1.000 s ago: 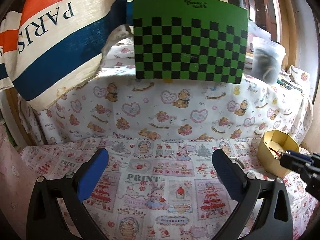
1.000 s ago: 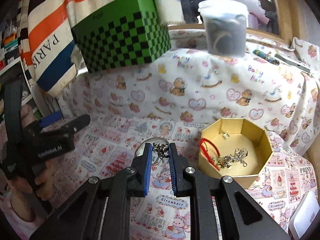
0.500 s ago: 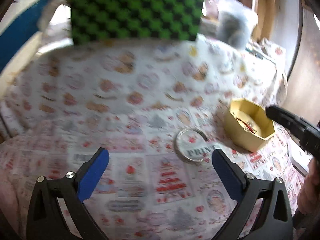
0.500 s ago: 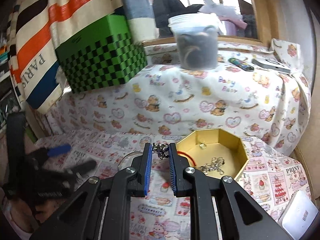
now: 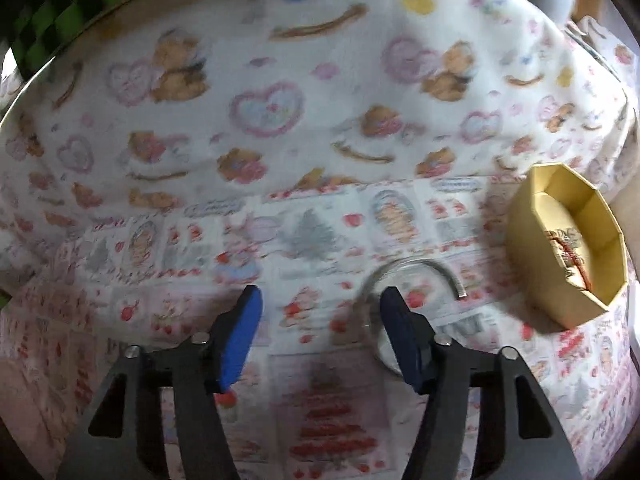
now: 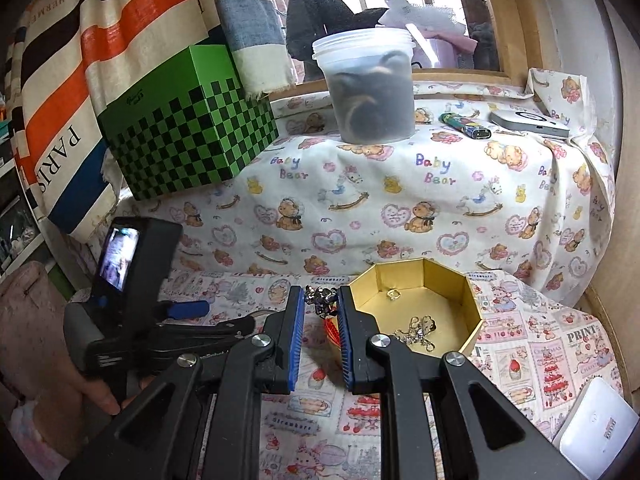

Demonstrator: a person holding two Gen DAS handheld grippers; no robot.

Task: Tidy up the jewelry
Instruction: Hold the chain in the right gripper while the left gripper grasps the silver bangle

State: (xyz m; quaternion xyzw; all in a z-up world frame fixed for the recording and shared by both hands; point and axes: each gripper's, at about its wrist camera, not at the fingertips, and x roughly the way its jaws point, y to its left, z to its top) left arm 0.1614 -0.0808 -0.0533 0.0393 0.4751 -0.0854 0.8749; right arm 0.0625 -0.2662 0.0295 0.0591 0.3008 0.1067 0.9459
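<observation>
A silver open bangle [image 5: 418, 266] lies on the printed cloth, left of the gold octagonal box [image 5: 532, 248]. My left gripper [image 5: 320, 294] points down at the cloth with its jaws closing. Its right finger [image 5: 402, 336] covers the bangle's left rim, and only cloth shows between the pads. My right gripper [image 6: 320, 294] hovers at the near left edge of the box [image 6: 440, 280], shut on a small silver chain piece [image 6: 320, 302]. Inside the box lie a ring [image 6: 394, 293], a chain [image 6: 418, 328] and a red cord [image 6: 331, 328]. The left gripper [image 6: 192, 310] shows low at the left.
On the raised ledge behind stand a green checkered box [image 6: 188, 128], a lidded plastic tub [image 6: 370, 88], a lighter [image 6: 466, 126] and a flat white device [image 6: 528, 122]. Another white device [image 6: 596, 428] lies at the near right. A striped bag [image 6: 60, 80] hangs at the left.
My left gripper has swung down and to the right onto the bangle, and its jaws have narrowed. The right gripper has barely shifted and keeps its hold on the chain piece.
</observation>
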